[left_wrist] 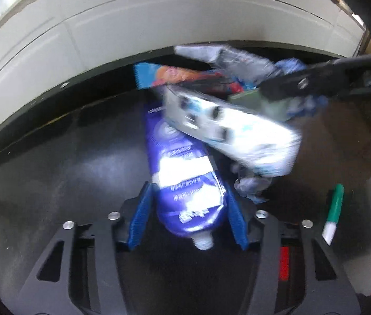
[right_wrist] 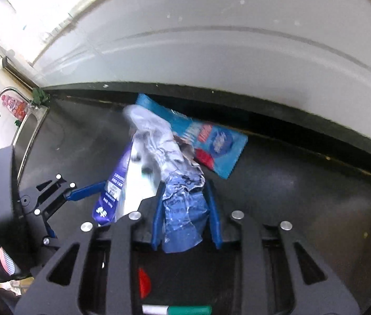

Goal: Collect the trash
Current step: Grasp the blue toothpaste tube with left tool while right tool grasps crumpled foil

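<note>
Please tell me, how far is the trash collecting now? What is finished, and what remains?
No bin or bag shows, so nothing looks put away yet. In hand: the left gripper is shut on a blue pouch, and the right gripper is shut on a crumpled wrapper. A white packet lies across the pouch. Left: the blue sachet at the wall and a green marker on the black counter.

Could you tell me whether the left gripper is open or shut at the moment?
Shut on the purple pouch: the left gripper has both blue pads pressed against the pouch's sides.
</note>
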The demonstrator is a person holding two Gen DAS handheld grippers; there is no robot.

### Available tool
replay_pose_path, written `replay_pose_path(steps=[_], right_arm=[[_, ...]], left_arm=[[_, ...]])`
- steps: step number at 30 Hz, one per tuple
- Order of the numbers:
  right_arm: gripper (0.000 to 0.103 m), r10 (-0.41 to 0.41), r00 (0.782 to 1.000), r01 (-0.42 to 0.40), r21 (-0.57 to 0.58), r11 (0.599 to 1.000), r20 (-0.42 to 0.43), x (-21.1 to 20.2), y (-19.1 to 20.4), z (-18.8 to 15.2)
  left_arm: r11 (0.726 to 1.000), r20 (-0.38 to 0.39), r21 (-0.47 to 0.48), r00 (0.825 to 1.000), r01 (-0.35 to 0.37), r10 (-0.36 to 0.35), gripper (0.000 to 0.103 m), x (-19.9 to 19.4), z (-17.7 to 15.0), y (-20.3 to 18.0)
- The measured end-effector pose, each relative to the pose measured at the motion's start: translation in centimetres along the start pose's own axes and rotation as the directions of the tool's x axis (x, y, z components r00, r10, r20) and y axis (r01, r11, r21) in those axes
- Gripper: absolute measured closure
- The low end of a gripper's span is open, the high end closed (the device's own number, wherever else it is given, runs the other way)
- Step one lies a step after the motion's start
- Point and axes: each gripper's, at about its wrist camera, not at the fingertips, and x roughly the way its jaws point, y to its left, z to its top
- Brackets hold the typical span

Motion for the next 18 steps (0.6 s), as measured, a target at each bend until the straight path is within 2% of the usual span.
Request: replay_pose_path(steps=[5,9,12,18], right_arm=[[0.075,-0.034,0.998,0.034,0.001,0.999,0.052,-3.7,2.2,-2.1],[0.075,-0.054,0.994,0.053,0.008,0.999,0.097,-7.3,4.3,-5.0],[0.075,-0.068,0.99,0.067,0.017,0.998,0.119,-9.1,6.2,-7.2],[0.075,-0.066,0.988,0.065,0.013,0.998,0.137,-11.3,10.0,-11.2]], left_arm=[[1.0,0.013,-0.013,1.0,-0.016,0.016,0.054,-3.4,-2.6,0.6],[0.999,0.053,-0.022,0.998,-0.03,0.031,0.054,-7.4,-5.6,1.1],[0.998,0.054,-0.05,0.998,-0.024,0.027,0.055,-9.1,-7.8,1.0],[0.993,0.088,-0.101,0.994,-0.055,0.064,0.055,-13.6,-12.2,2.2]])
